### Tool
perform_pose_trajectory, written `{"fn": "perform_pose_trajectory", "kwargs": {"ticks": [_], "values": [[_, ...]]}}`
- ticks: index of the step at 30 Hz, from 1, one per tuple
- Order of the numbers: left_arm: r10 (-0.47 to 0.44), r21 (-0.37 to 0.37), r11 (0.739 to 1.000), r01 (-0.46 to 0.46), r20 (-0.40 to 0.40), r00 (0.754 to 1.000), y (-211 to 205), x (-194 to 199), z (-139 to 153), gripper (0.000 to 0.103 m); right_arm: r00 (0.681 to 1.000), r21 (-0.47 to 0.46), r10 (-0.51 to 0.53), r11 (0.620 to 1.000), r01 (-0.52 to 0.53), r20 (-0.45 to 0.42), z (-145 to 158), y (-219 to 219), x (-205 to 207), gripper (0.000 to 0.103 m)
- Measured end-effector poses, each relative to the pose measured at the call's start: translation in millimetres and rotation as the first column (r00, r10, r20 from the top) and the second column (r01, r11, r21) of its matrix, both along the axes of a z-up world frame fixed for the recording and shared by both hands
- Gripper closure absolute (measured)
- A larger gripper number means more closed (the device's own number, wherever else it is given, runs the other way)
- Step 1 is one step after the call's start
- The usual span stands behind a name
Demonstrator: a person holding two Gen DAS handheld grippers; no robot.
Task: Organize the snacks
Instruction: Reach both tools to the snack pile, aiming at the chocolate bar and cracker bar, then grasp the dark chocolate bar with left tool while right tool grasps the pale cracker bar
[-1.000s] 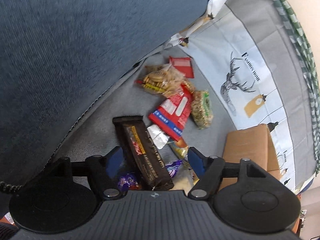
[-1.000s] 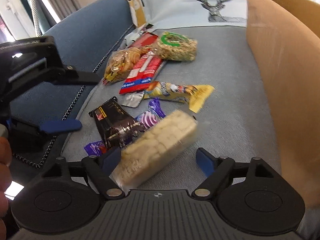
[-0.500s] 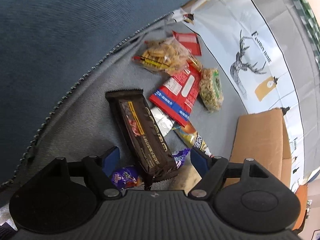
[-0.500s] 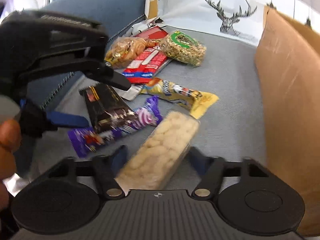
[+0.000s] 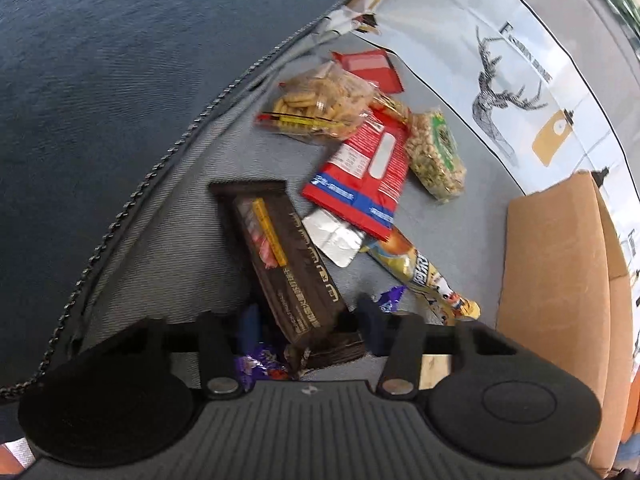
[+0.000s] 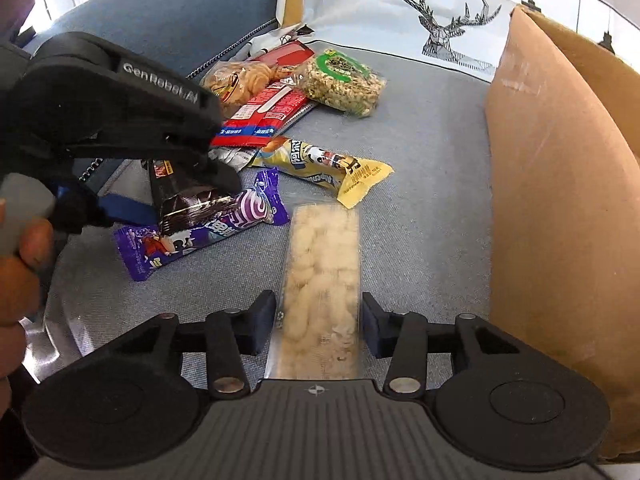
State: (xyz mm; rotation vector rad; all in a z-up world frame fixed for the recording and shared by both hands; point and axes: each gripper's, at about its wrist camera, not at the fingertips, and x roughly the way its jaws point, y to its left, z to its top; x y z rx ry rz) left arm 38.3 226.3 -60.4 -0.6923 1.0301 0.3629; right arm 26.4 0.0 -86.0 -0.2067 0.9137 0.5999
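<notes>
You have 8 snacks on the grey cushion: dark brown bar [image 5: 288, 264], near end raised; purple packet [image 6: 208, 228] beneath it; clear pack of pale puffs [image 6: 322, 280], lengthwise; yellow packet [image 6: 324, 166]; red packet [image 5: 362, 178]; biscuit bag [image 5: 320, 106]; green-labelled nut bag [image 5: 438, 156]; small red packet [image 5: 370, 66] at the back.

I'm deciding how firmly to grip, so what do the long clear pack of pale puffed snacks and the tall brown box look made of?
The long clear pack of pale puffed snacks looks like thin glossy plastic film: the contents show through and its edges glint. The tall brown box looks like matte corrugated cardboard, with a dull, scuffed brown face and a folded edge, though no fluting shows.
</notes>
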Motion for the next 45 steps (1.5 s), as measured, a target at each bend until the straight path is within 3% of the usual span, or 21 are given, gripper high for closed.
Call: {"fn": "perform_pose_trajectory", "kwargs": {"ticks": [2, 3, 7, 10, 12, 15, 19, 26, 29, 32, 34, 45], "values": [[0.019, -0.035, 0.999, -0.018, 0.014, 1.0, 6, -4, -1, 0.073, 1.0, -0.007, 0.009, 1.0, -0.009, 0.012, 0, 1, -2, 0.057], [0.023, -0.052, 0.998, -0.022, 0.023, 0.999, 6, -5, 0, 0.079, 1.0, -0.007, 0.008, 1.0, -0.008, 0.016, 0, 1, -2, 0.064], [0.015, -0.075, 0.997, -0.012, 0.035, 0.999, 5, -5, 1, 0.08, 1.0, 0.018, -0.021, 1.0, 0.021, -0.005, 2, -4, 0, 0.064], [0.05, -0.067, 0.997, -0.048, 0.023, 0.999, 7, -7, 0, 0.064, 1.0, 0.012, -0.017, 1.0, 0.017, -0.004, 0, -3, 0, 0.064], [0.088, -0.046, 0.995, -0.086, 0.035, 0.996, 9, -8, 3, 0.042, 1.0, 0.007, -0.009, 1.0, 0.009, 0.001, 0, -2, 0, 0.063], [0.123, 0.021, 0.992, -0.124, 0.043, 0.991, 11, -11, 10, 0.029, 1.0, 0.008, -0.005, 1.0, 0.005, -0.002, 0, -3, 2, 0.06], [0.12, 0.071, 0.99, -0.123, 0.041, 0.992, 8, -8, 12, 0.027, 1.0, 0.009, -0.005, 1.0, 0.005, -0.004, 0, -1, 3, 0.055], [0.027, 0.186, 0.982, -0.024, -0.014, 1.0, -17, 10, 5, 0.025, 1.0, -0.012, 0.012, 1.0, -0.011, 0.017, -1, 3, 0, 0.052], [0.0, 0.245, 0.969, 0.01, -0.04, 0.999, -24, 14, 1, 0.029, 1.0, -0.018, 0.018, 1.0, -0.018, 0.024, -2, 3, 0, 0.052], [-0.02, 0.296, 0.954, 0.036, -0.057, 0.998, -30, 18, 0, 0.049, 0.999, -0.026, 0.024, 0.999, -0.023, 0.034, -2, 2, -1, 0.053], [-0.015, 0.288, 0.957, 0.029, -0.049, 0.999, -27, 19, 1, 0.057, 0.999, -0.026, 0.023, 0.999, -0.022, 0.037, -2, 1, -1, 0.063], [0.01, 0.197, 0.98, -0.027, 0.086, 0.996, -17, -8, 39, 0.064, 0.996, 0.041, -0.052, 0.998, 0.049, 0.076, 17, -14, -6, 0.065]]}}
